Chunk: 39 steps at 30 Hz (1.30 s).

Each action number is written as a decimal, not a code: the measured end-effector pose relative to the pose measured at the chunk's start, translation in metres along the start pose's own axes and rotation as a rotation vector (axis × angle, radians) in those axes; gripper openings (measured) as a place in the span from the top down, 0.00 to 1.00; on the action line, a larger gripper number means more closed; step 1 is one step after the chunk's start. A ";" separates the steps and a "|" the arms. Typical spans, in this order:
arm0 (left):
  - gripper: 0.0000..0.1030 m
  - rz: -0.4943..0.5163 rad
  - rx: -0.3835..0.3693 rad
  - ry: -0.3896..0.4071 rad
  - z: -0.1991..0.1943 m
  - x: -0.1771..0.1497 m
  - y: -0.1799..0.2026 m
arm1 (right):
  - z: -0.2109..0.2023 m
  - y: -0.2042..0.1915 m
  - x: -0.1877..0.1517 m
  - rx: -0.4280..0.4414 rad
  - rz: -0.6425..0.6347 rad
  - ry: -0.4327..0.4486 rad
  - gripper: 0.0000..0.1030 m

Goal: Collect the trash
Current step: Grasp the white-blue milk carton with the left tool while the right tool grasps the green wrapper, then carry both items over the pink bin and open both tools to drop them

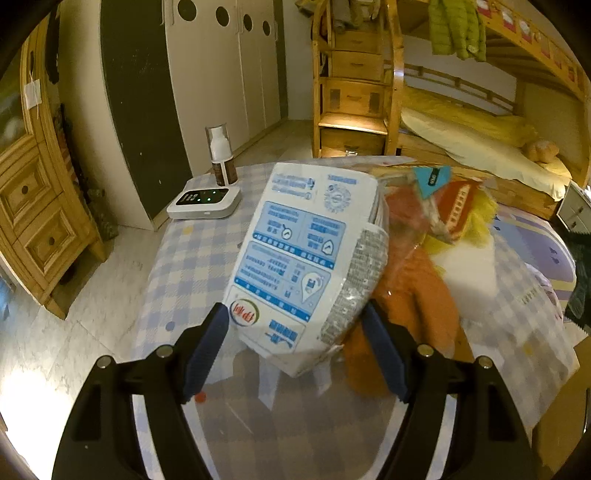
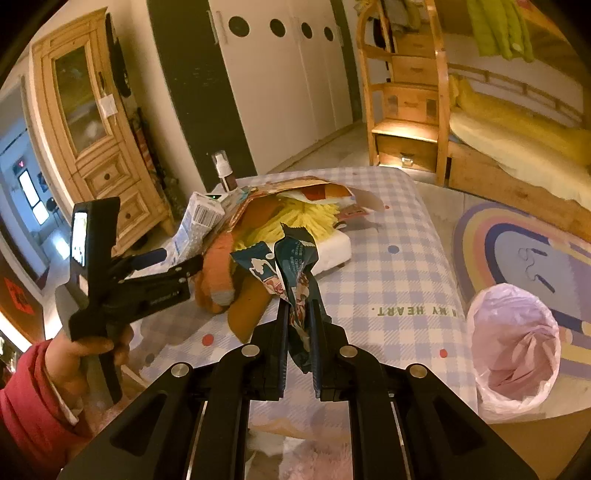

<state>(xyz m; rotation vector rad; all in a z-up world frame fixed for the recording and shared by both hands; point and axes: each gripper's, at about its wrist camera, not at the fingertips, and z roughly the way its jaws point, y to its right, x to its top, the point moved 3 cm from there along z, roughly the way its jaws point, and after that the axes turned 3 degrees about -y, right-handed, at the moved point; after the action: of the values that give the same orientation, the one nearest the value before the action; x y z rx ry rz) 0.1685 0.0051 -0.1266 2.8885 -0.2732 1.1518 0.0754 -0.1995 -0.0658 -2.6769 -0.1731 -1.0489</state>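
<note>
While the right hand-held gripper (image 2: 298, 325) is clamped on a crumpled dark snack wrapper (image 2: 291, 266) above the checked worktop (image 2: 388, 280), the left hand-held gripper (image 1: 295, 343) has its jaws closed against a white milk carton (image 1: 306, 251). Neither piece is binned yet, and more wrappers remain. Only the right wrist view shows the pink-lined trash bin (image 2: 513, 350); only the left shows the carton's printed face.

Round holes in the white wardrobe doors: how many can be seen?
4, in a row across the top of the wardrobe doors, left to right. None looks hidden.
</note>
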 end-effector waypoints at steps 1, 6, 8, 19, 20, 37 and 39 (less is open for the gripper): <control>0.30 0.009 0.006 0.006 0.001 0.002 0.001 | 0.002 0.001 0.000 0.005 0.005 0.000 0.90; 0.30 0.077 0.057 0.021 0.006 0.007 0.012 | 0.007 0.000 -0.002 0.019 0.012 -0.008 0.90; 0.36 0.086 0.076 0.021 0.007 0.007 0.013 | 0.008 -0.001 -0.004 0.020 0.010 -0.015 0.90; 0.75 -0.086 0.020 0.089 -0.057 0.001 -0.033 | -0.022 0.004 -0.009 0.010 0.004 0.031 0.90; 0.76 -0.111 0.002 0.095 -0.068 0.000 -0.038 | -0.025 0.007 -0.009 0.012 0.012 0.039 0.90; 0.77 0.083 -0.391 0.155 -0.145 -0.006 0.126 | -0.079 0.102 -0.032 -0.083 0.182 0.106 0.90; 0.77 0.131 -0.464 0.153 -0.138 -0.001 0.169 | -0.086 0.129 -0.040 -0.133 0.228 0.104 0.90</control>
<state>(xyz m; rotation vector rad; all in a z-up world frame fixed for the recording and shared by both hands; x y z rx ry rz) 0.0449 -0.1498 -0.0343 2.3978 -0.6371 1.1369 0.0164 -0.3481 -0.0582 -2.6685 0.2241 -1.1580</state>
